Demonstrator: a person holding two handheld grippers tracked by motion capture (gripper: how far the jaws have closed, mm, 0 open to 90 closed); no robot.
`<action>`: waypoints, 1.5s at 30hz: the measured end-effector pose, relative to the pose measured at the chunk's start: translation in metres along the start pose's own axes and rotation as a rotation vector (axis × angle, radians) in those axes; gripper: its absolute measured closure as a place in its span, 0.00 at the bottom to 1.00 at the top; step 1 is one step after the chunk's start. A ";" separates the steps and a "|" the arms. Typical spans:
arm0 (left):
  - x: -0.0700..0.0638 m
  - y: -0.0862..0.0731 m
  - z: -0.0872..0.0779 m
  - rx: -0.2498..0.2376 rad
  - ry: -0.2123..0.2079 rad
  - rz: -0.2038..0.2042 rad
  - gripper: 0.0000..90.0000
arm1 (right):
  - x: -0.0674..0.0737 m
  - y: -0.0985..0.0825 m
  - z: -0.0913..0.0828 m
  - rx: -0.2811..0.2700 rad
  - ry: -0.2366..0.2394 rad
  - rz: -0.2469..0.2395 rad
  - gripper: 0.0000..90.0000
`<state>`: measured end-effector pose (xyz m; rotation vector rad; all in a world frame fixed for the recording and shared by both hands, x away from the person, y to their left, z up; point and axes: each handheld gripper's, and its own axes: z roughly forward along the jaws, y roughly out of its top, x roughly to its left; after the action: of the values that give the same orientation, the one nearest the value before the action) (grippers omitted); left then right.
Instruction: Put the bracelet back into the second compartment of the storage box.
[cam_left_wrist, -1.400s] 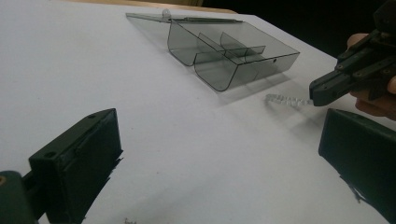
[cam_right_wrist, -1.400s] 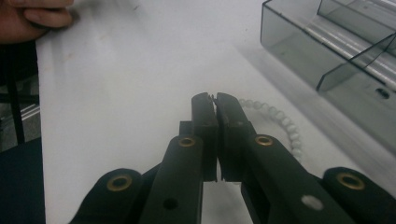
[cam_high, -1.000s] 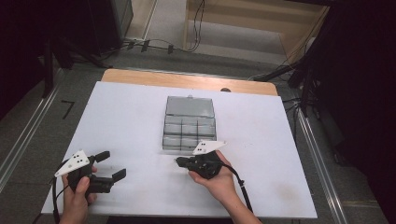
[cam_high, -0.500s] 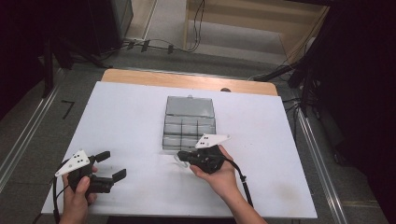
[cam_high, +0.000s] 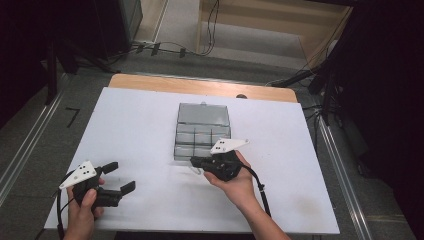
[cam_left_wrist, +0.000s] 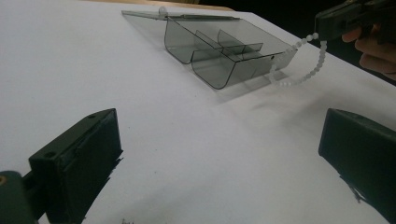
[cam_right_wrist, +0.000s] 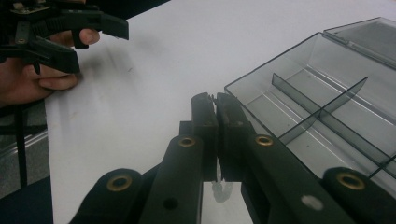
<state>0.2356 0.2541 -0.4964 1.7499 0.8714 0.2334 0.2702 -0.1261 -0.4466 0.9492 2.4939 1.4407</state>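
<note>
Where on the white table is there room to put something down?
Bare room: the white table left of the clear box, above the left gripper, and the strip right of the box. Crowded: the box's near edge, where the right gripper holds a bead string.

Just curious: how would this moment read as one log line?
right tongs: shut on bead string | box: open, beside | left tongs: open, idle

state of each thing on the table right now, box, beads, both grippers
compartment box: lid open, laid flat behind; compartments look empty
bead string: pinched at one end, loop dangling beside the box's near corner
right gripper: shut on bead string
left gripper: open, nothing between its jaws
</note>
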 end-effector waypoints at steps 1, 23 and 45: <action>0.000 0.000 0.000 0.000 0.000 0.000 0.00 | 0.000 0.001 0.000 -0.001 0.000 0.003 0.95; 0.000 0.000 0.001 0.000 -0.001 0.001 0.00 | -0.009 0.015 -0.006 -0.021 -0.009 0.016 0.95; 0.000 0.000 0.001 0.003 -0.003 0.009 0.00 | -0.022 0.031 -0.015 -0.045 -0.032 0.031 0.95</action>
<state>0.2359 0.2538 -0.4967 1.7564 0.8622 0.2350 0.2960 -0.1387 -0.4182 0.9985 2.4239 1.4716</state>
